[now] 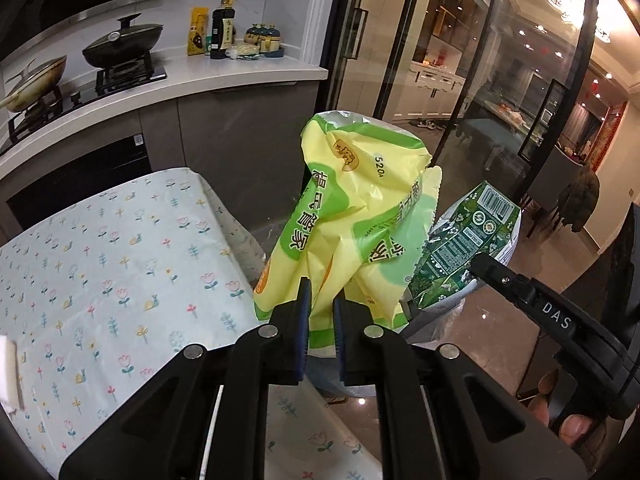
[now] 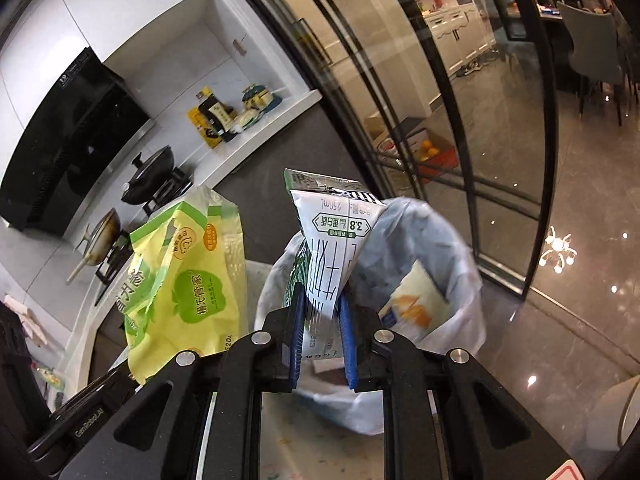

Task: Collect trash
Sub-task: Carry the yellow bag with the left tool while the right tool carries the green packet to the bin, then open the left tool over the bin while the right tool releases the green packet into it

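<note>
Left wrist view: left tool (image 1: 320, 304) clenched on crumpled yellow-green wrapper (image 1: 352, 216), held up just past the floral-cloth desk (image 1: 112, 248) edge.

Right wrist view: right tool (image 2: 322, 308) clenched on flattened milk carton (image 2: 334, 240), above the lined trash bin (image 2: 460, 264). Yellow packet (image 2: 416, 300) lies inside the bin.

We are seeing a surface (image 1: 120, 248) wearing a pale cloth with a small flower print, and a white block (image 1: 9, 376) is lying on it at the left edge. Just beside it, a bin (image 2: 460, 280) lined with a pale bag is standing on the glossy tiled floor (image 2: 560, 320), which is reflecting ceiling lights.
</note>
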`<state>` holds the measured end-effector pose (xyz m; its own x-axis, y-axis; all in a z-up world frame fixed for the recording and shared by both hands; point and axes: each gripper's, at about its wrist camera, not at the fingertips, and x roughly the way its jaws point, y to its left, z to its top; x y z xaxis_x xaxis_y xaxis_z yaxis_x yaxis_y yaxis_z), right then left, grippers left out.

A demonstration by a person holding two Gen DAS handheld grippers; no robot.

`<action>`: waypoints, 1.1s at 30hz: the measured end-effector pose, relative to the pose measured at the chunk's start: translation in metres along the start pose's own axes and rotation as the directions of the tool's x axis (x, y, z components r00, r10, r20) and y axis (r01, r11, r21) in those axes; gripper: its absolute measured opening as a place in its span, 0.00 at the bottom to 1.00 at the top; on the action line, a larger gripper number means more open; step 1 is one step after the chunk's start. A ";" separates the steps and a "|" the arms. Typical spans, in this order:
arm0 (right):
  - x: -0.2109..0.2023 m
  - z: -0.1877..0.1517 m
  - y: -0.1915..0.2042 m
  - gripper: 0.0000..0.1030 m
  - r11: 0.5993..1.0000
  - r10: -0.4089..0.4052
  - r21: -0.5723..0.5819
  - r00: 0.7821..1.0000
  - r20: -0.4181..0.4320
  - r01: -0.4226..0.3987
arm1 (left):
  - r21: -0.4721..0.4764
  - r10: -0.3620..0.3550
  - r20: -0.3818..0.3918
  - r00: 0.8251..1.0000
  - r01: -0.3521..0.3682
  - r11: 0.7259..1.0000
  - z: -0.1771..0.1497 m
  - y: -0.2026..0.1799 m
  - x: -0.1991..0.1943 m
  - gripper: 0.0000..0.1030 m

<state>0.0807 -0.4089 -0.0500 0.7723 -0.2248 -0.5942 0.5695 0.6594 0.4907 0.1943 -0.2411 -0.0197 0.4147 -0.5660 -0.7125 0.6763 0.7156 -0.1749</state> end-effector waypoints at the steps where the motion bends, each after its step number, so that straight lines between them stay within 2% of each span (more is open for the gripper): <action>1: -0.001 0.004 -0.004 0.16 1.000 -0.007 -0.002 1.000 0.006 0.007 | 0.004 -0.003 -0.004 1.000 0.003 1.000 0.002 -0.004 0.005 0.10; 5: 0.001 0.010 -0.016 0.16 1.000 -0.023 -0.007 1.000 0.011 0.023 | 0.022 -0.018 -0.024 1.000 0.019 1.000 0.008 -0.020 0.023 0.11; 9: 0.009 0.013 -0.022 0.16 0.999 -0.030 -0.010 1.000 0.001 0.030 | 0.038 -0.004 -0.030 1.000 0.005 0.999 0.010 -0.029 0.034 0.14; 16: 0.017 0.014 -0.020 0.16 0.999 -0.031 -0.022 0.999 -0.012 0.030 | 0.023 0.014 -0.045 0.999 -0.013 1.000 0.009 -0.025 0.043 0.18; 19: 0.020 0.014 -0.017 0.16 0.999 -0.032 -0.031 0.999 -0.014 0.031 | 0.014 0.025 -0.045 0.999 -0.024 1.000 0.009 -0.024 0.044 0.25; 21: 0.021 0.015 -0.015 0.16 0.999 -0.033 -0.034 0.999 -0.016 0.032 | 0.007 0.032 -0.039 0.999 -0.032 0.999 0.009 -0.022 0.042 0.34; 25: 0.024 0.013 -0.013 0.16 0.999 -0.039 -0.037 0.999 -0.017 0.038 | -0.011 0.033 -0.031 0.999 -0.033 0.999 0.009 -0.017 0.037 0.37; 27: 0.026 0.013 -0.013 0.16 0.998 -0.044 -0.037 0.999 -0.021 0.044 | -0.017 0.043 -0.019 0.999 -0.044 0.999 0.009 -0.015 0.033 0.49; 33: 0.029 0.011 -0.002 0.21 0.996 -0.064 -0.060 0.998 -0.019 0.063 | -0.027 0.050 -0.003 0.999 -0.051 0.998 0.008 -0.005 0.026 0.56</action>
<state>0.1045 -0.4247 -0.0611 0.7285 -0.2533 -0.6365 0.5992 0.6860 0.4128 0.2072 -0.2630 -0.0320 0.4462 -0.5278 -0.7227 0.6375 0.7542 -0.1572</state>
